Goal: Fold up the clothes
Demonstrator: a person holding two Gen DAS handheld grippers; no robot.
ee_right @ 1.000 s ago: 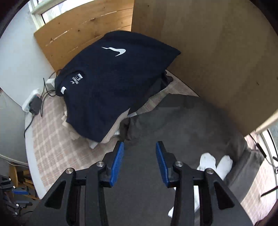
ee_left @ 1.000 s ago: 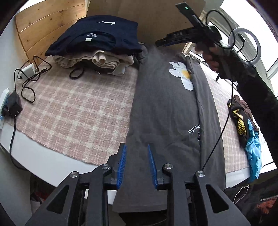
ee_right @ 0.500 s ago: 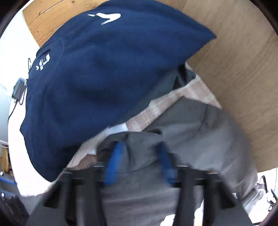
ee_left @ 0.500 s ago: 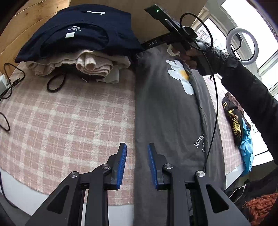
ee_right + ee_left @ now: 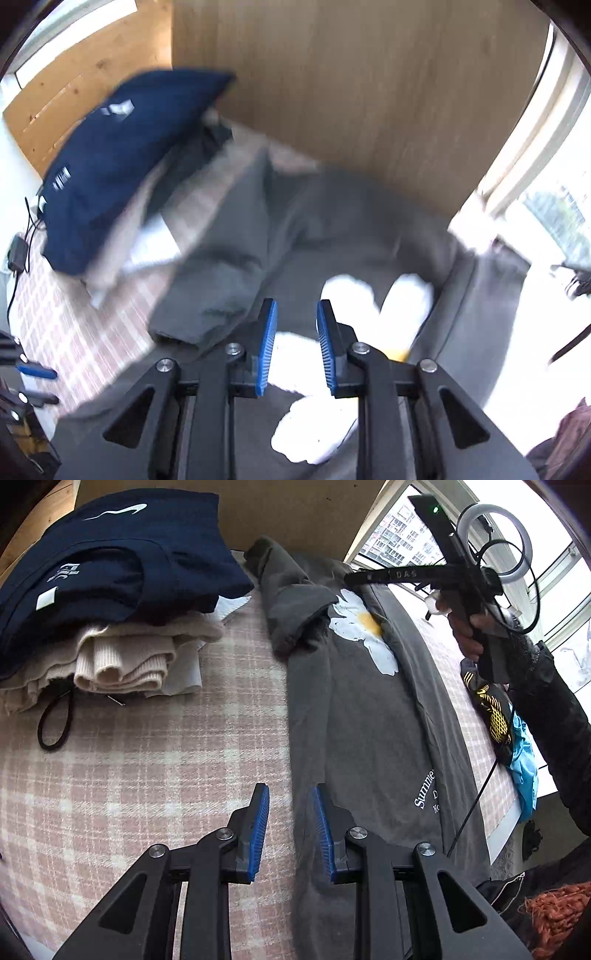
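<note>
A dark grey T-shirt (image 5: 373,723) with a white daisy print (image 5: 364,629) lies lengthwise on the pink checked cloth (image 5: 147,760), its sides folded in. Its upper left sleeve (image 5: 291,590) is crumpled and folded over. My left gripper (image 5: 290,829) is open and empty, just over the shirt's left edge. My right gripper (image 5: 294,341) is open and empty above the daisy print (image 5: 373,306); in the left wrist view it (image 5: 351,579) hovers by the shirt's top. The right wrist view is blurred.
A stack of folded clothes with a navy Nike top (image 5: 122,554) stands at the back left, also in the right wrist view (image 5: 122,155). A black hair tie (image 5: 55,723) lies beside it. Yellow-black and blue garments (image 5: 506,731) lie at the right edge. A wooden board (image 5: 351,92) stands behind.
My right gripper let go of the sleeve corner it gripped and pulled back over the daisy. The sleeve now lies folded inward. My left gripper moved forward along the shirt's left edge.
</note>
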